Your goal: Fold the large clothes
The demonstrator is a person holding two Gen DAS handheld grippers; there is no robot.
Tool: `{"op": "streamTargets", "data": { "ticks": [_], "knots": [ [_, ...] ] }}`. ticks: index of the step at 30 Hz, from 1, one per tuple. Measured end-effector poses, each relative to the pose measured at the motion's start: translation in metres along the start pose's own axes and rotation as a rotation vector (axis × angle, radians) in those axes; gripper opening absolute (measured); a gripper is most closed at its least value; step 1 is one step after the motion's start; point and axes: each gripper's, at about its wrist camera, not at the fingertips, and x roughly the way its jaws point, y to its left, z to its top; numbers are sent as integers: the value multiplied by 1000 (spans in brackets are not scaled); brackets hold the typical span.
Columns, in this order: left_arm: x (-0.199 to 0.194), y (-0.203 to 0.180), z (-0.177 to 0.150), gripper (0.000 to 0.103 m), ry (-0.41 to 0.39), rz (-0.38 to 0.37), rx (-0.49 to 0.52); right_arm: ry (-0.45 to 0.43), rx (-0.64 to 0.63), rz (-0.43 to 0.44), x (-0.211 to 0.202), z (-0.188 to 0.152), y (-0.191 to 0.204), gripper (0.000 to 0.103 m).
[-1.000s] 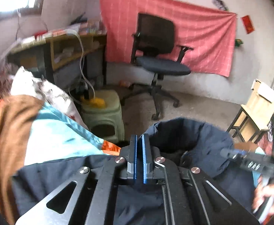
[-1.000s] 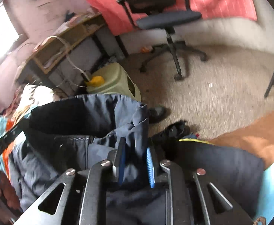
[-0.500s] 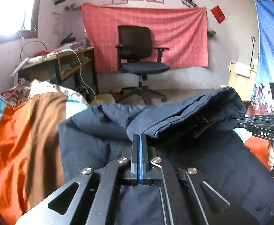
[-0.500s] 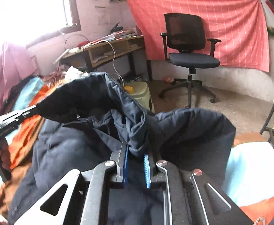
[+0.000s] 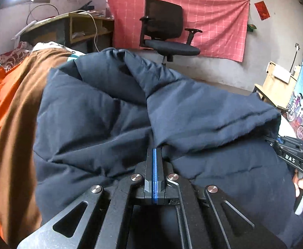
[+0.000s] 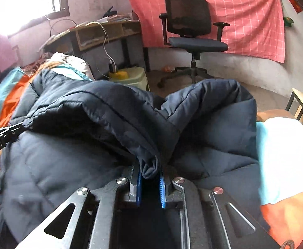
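Note:
A dark navy padded jacket (image 5: 110, 114) lies on a bed with an orange, brown and teal cover (image 5: 4, 112). Its far edge is folded back over the body toward me. My left gripper (image 5: 155, 155) is shut on the folded edge, with the jaws pressed together on thin fabric. My right gripper (image 6: 149, 172) is shut on a thick bunch of the jacket (image 6: 118, 120) edge between its blue pads. The right gripper also shows at the right of the left wrist view (image 5: 275, 139), and the left one at the left of the right wrist view (image 6: 21, 125).
A black office chair (image 6: 192, 35) stands before a red cloth on the far wall. A wooden desk (image 6: 101, 33) with cables is at left, a pale green stool (image 6: 134, 76) below it. A wooden chair (image 5: 275, 83) is at right.
Both grippers have carried the jacket's edge up from beyond the bed and back toward me over the body, then lowered it. The fold now lies lower on the jacket.

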Motion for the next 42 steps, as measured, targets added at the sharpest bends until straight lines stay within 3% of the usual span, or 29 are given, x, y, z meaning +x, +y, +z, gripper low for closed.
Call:
{"op": "streamTargets", "data": {
  "ticks": [4, 10, 12, 19, 24, 31, 33, 38, 42],
  "knots": [
    [-15, 10, 8, 0, -14, -28, -7, -15, -20, -15, 1, -4, 0, 13],
    [-55, 10, 43, 0, -124, -99, -4, -39, -68, -36, -5, -6, 5, 13],
    [-50, 1, 56, 0, -126, -115, 6, -43, -75, -39, -6, -7, 6, 13],
    [15, -31, 83, 0, -17, -178, 52, -54, -81, -36, -9, -9, 6, 13],
    [44, -41, 68, 0, 39, -138, 140, -62, -106, -18, -18, -9, 6, 17],
    [50, -35, 51, 0, 15, -167, 113, -147, -38, 49, -62, 9, -28, 24],
    [50, -35, 49, 0, 12, -163, 112, -175, -10, 22, -66, 28, -33, 29],
    [48, -36, 48, 0, 10, -154, 123, -90, 74, 88, -13, 84, -26, 30],
    [50, -37, 41, 0, -6, -167, 102, -14, 27, -68, 34, 93, -17, 30]
  ]
}}
